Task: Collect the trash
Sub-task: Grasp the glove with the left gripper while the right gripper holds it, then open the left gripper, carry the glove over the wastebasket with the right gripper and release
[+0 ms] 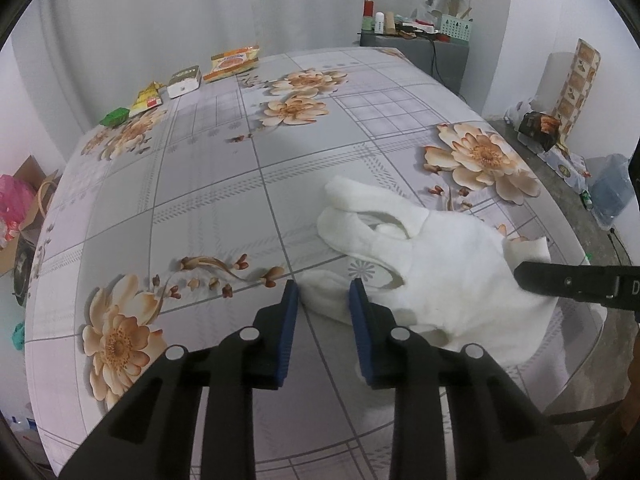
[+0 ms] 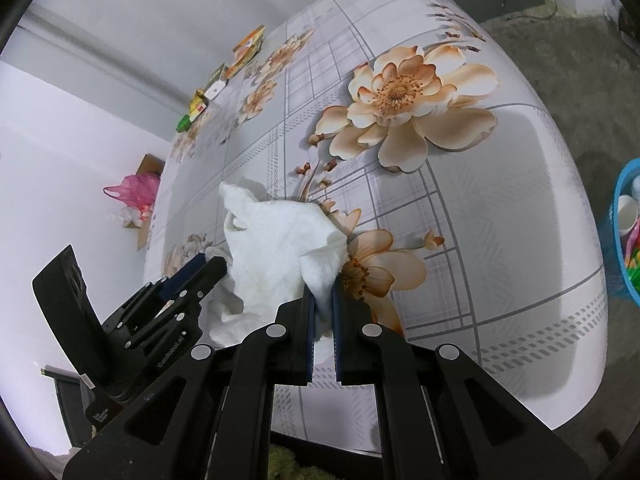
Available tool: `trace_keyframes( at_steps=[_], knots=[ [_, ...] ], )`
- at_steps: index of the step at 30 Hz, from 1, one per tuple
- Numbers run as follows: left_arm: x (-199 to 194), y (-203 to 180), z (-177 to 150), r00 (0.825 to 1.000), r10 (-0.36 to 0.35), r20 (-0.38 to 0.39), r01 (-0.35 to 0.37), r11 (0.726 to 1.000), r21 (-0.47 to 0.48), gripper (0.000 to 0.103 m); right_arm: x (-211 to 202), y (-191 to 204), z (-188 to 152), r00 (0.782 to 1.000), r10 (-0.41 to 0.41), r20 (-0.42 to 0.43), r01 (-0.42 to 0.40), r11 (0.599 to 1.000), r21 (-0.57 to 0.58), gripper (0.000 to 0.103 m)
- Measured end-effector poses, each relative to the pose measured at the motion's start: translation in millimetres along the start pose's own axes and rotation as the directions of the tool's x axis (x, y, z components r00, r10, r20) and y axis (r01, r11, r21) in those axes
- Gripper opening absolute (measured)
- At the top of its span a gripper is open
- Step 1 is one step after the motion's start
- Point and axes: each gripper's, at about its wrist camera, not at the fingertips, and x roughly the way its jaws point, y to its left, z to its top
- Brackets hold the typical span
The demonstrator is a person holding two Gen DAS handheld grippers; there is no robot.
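A white plastic bag (image 1: 436, 264) lies crumpled on the floral tabletop (image 1: 224, 184), toward its near right corner, with its handle loops spread away from the person. The right tool (image 2: 323, 300) is closed narrow on a fold of the bag's near edge, the white film pinched between its blue pads. The left tool (image 1: 324, 292) stands at the bag's left edge with a lobe of the film between its blue pads (image 1: 290, 304); its jaws are narrow but a gap shows, and whether the pads actually press the film is hard to judge from either view.

Ahead and to the left of the bag the tabletop is broad and bare, giving free room for both hands. Along its far left edge, well apart from the bag, sit a green wrapper (image 1: 115, 116), a yellow packet (image 1: 149, 98), a small white box (image 1: 184, 81) and an orange snack packet (image 1: 233, 62). The right edge of the tabletop curves close behind the bag. Beyond it, on the floor, a blue basket (image 2: 624, 240) holds paper cups. A pink plastic bag (image 2: 136, 190) sits in a cardboard box past the left edge.
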Motion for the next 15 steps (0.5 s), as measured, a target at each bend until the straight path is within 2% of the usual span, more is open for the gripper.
trace_keyframes(
  at_steps=[15],
  knots=[
    [-1.6, -2.6, -0.1, 1.0, 0.008, 0.011, -0.008, 1.0, 0.004, 0.026, -7.7, -14.9, 0.5, 0.996, 0.085, 0.008, -0.085, 0.994, 0.074, 0.006]
  ],
)
